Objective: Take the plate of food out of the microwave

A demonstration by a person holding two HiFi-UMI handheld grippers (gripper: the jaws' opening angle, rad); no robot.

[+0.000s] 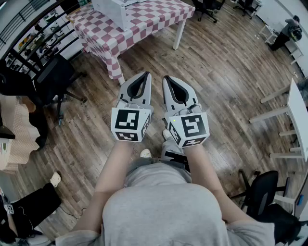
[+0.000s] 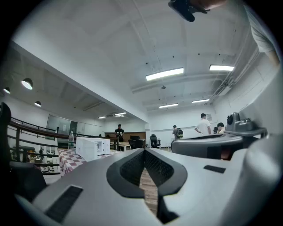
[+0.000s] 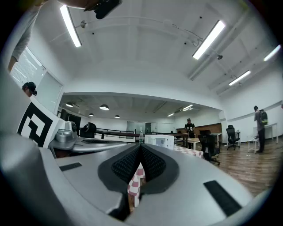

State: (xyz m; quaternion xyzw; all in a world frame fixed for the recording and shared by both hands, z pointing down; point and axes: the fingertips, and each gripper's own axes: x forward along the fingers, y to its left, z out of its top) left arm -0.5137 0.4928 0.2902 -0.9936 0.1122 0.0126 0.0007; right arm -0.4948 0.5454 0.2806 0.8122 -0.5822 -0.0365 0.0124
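Observation:
A white microwave (image 1: 111,10) stands on a table with a pink-and-white checked cloth (image 1: 144,21) at the far side of the room. It is small and distant in the left gripper view (image 2: 92,148) and in the right gripper view (image 3: 159,141). I cannot make out a plate of food anywhere. My left gripper (image 1: 144,75) and right gripper (image 1: 166,78) are held level, side by side over the wooden floor, well short of the table. Both are shut with nothing between their jaws, and their tips meet in the left gripper view (image 2: 144,150) and the right gripper view (image 3: 140,146).
A black office chair (image 1: 55,77) stands left of the table, near a railing. A white table (image 1: 298,113) and another chair (image 1: 262,192) are on the right. A bottle (image 2: 70,139) stands on the checked table. Several people (image 2: 203,124) stand far off.

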